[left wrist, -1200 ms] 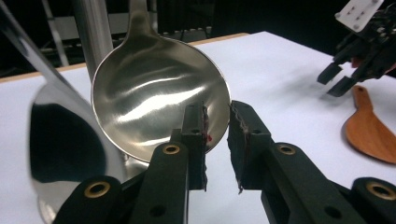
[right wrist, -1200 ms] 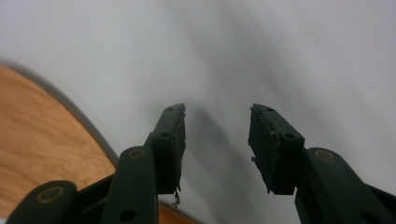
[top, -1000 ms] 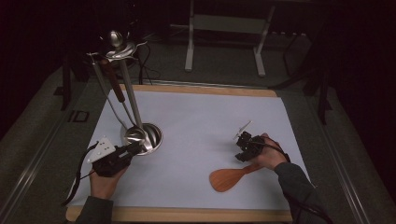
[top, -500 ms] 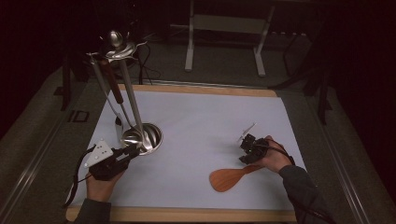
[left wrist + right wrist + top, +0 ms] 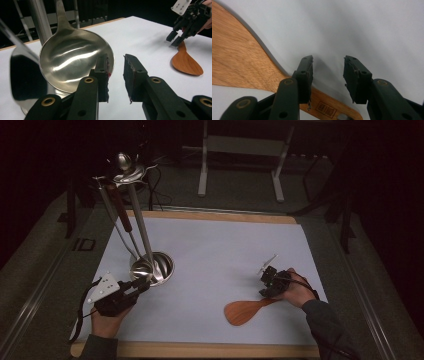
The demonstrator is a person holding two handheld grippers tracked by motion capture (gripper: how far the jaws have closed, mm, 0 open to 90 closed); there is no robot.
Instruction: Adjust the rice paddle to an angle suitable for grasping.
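- The left gripper [image 5: 142,286] is sitting at the near left of the tabletop [image 5: 215,250], its jaws standing apart with nothing pinched between them; they have just been opening a little.
- In the left gripper view, the left gripper [image 5: 116,72] is pointing at the rim of a steel ladle [image 5: 72,62], with the left jaw overlapping the bowl's near edge and the right jaw over bare white tabletop [image 5: 140,35]; whether the jaw is touching the rim I cannot tell.
- The ladle [image 5: 145,268] is hanging on a steel stand [image 5: 137,215], its bowl down by the stand's round base [image 5: 165,265], just ahead of the left gripper.
- A wooden spatula [image 5: 245,311] is lying flat at the near right of the tabletop, blade toward the left, handle running toward the right hand [image 5: 295,292].
- The right gripper [image 5: 265,290] is tilting down over the handle end of the spatula, released; its jaws have just been closing somewhat.
- In the right gripper view, the right gripper [image 5: 328,75] is straddling the spatula [image 5: 239,62] handle: the left jaw is lying over the wood, the right jaw is over white tabletop [image 5: 367,30], and the pads are not pressing on it.
- The two grippers are well apart.
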